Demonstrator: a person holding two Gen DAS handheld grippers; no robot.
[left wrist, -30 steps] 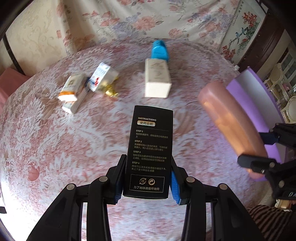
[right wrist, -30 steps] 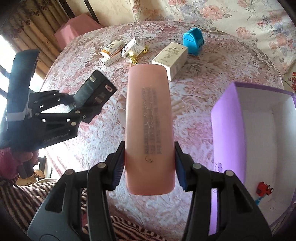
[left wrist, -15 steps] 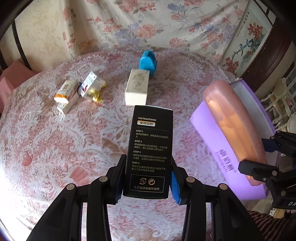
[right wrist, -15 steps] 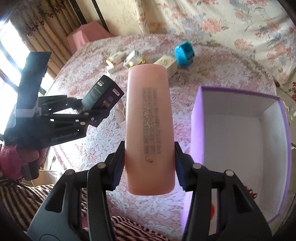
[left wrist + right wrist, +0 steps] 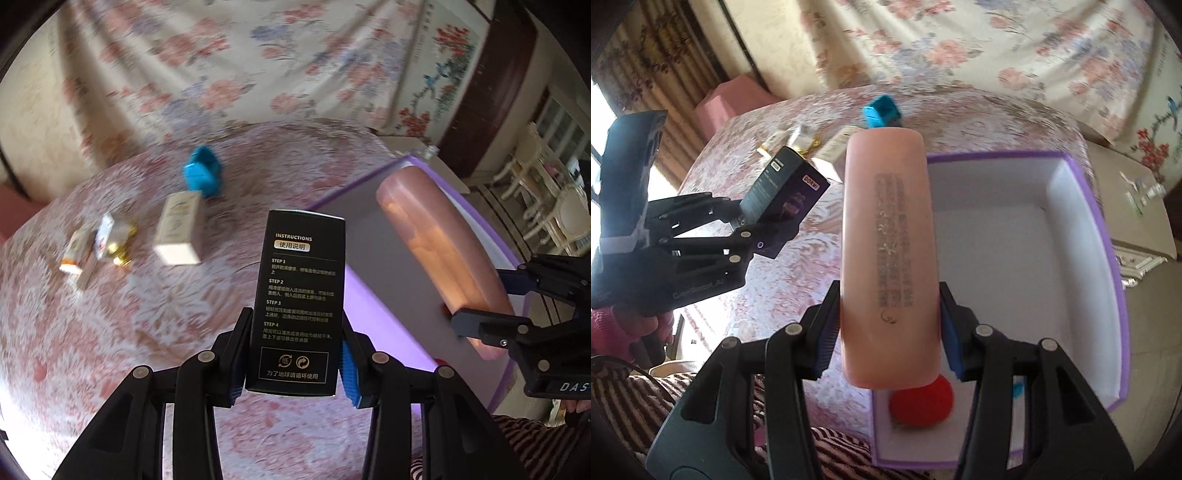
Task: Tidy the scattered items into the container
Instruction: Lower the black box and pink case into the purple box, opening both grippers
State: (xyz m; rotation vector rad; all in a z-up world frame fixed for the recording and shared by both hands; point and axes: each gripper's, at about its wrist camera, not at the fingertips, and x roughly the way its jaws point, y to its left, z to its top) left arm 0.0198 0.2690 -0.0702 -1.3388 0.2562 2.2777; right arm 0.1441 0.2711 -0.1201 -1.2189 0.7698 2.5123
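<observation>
Floral drapes hang behind a round table (image 5: 122, 332) covered in pink lace cloth. At the table's near right edge sits an open purple container (image 5: 1108, 236) with white inner walls. Inside, near its front wall, lie a red ball (image 5: 921, 404) and a small blue piece, partly hidden.

Both tools are loaded. The right gripper (image 5: 886, 336) is clamped on a pink bottle (image 5: 888, 236), held above the container's left wall, its long axis pointing away toward the far side of the table. The left gripper (image 5: 293, 354) is clamped on a black box (image 5: 301, 295), held left of the container over the cloth, long axis also pointing forward.

Remaining work, judging by the scene: beyond the container's far-left corner, a blue object (image 5: 203, 175), a white carton (image 5: 179, 230) and a cluster of small boxes (image 5: 96, 251) lie scattered.
</observation>
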